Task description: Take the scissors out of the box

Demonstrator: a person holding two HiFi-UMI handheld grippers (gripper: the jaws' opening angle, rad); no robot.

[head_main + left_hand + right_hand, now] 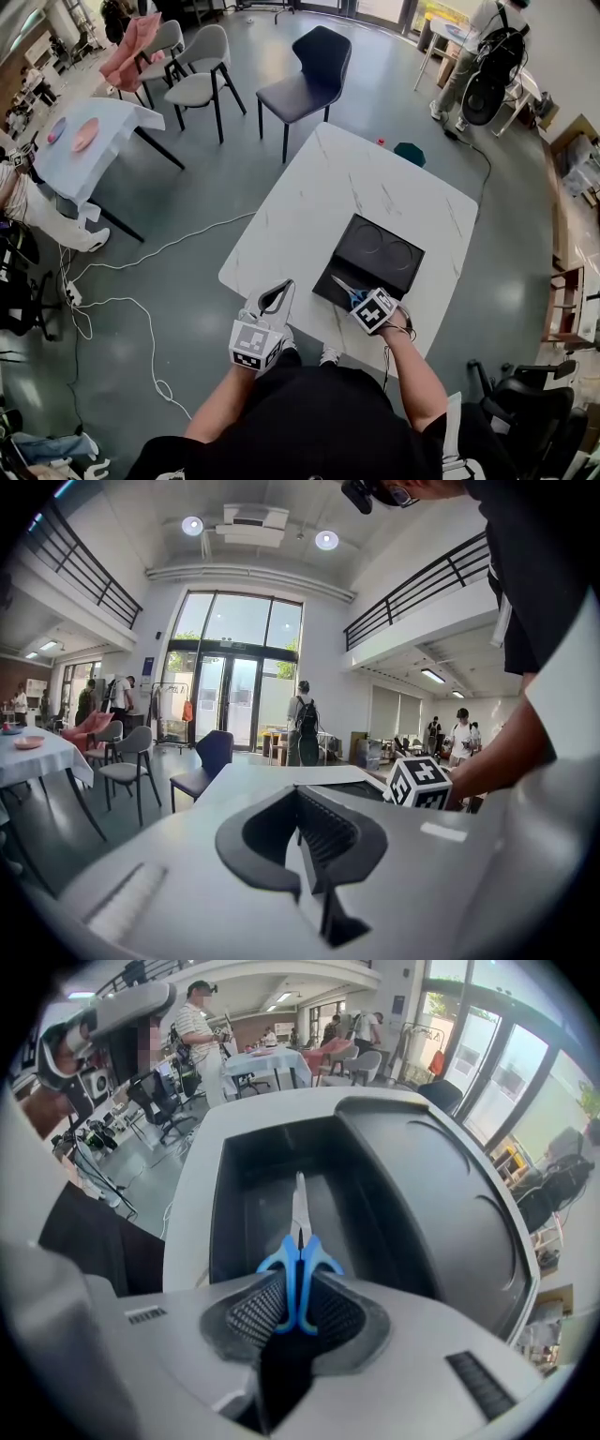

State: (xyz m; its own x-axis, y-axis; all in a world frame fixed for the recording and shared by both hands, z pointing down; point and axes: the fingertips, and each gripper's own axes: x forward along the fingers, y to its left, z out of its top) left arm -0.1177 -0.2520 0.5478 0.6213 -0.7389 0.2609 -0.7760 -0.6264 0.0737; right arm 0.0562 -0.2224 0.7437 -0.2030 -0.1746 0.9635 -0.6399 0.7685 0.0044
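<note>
Your right claw [298, 1312] is clamped on the blue handles of the scissors [299, 1241]. The handles sit squeezed between the two ribbed pads. The shiny blades point away from the claw, down into the black box [234, 1204]. So the scissors are in your grip, but they are not out of the box yet. I cannot tell if the tip touches the box floor.

Your left claw [309, 832] is closed with nothing in it. It hangs off to the side, by the edge of the white table [319, 197]. It is not holding the box.

Here is what could go wrong. The handles are thin and smooth, and you only hold them at one end. If you lift fast or tip the claw, the scissors can swing or slide out and drop back in.

The tip is low inside the box. If you pull sideways before you lift, the tip can hit the box wall. The box is loose and sits near your edge of the table, so it can get dragged or bumped off.

Also, if your squeeze gets weak, the blades may fall open and snag.
</note>
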